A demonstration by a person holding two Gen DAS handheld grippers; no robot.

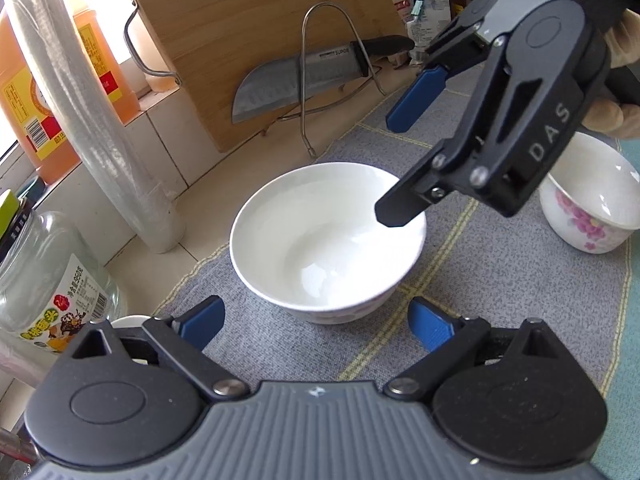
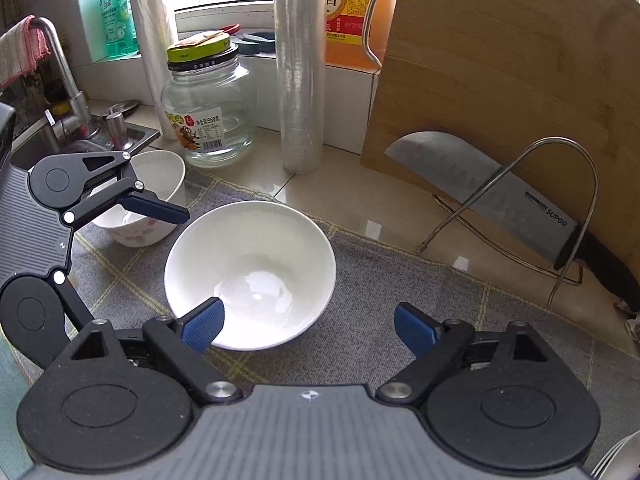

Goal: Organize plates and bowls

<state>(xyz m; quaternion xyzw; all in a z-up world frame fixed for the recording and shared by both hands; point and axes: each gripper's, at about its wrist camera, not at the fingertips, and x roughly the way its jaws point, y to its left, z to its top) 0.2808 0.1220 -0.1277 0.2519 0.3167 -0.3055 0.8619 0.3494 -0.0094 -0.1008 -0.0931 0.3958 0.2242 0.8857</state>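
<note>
**White bowl between 2 spread claws**

White and empty, the plain bowl (image 1: 327,242) stood upright on the grey checked mat (image 1: 500,280), just ahead of the left gripper (image 1: 316,322) and centred between its blue pads. Those jaws were spread wide, with nothing clamped; from the left wrist view the pads flanked the bowl's near base, apart from it.

From the right wrist view the same bowl (image 2: 250,274) sat ahead and left of the right gripper (image 2: 308,322). Its jaws also stood apart and gripped nothing. Its left pad (image 2: 202,326) overlapped the bowl's near rim in the picture; whether it touched could not be told.

In the left view, 1 finger of the right gripper hung over the bowl's far-right rim. A gloved hand (image 1: 612,116) held that tool.

A flowered bowl (image 1: 592,196) stood upright on the mat, right of the left gripper and beyond it. Another flowered bowl (image 2: 140,196) sat behind the left gripper's upper finger in the right view.

Beyond both claws, off the mat, a cleaver (image 2: 480,192) rested in a wire rack (image 2: 560,208) against a bamboo board (image 2: 500,60). A glass jar (image 2: 208,108) and a film roll (image 2: 300,68) stood far left of the right gripper.
</note>
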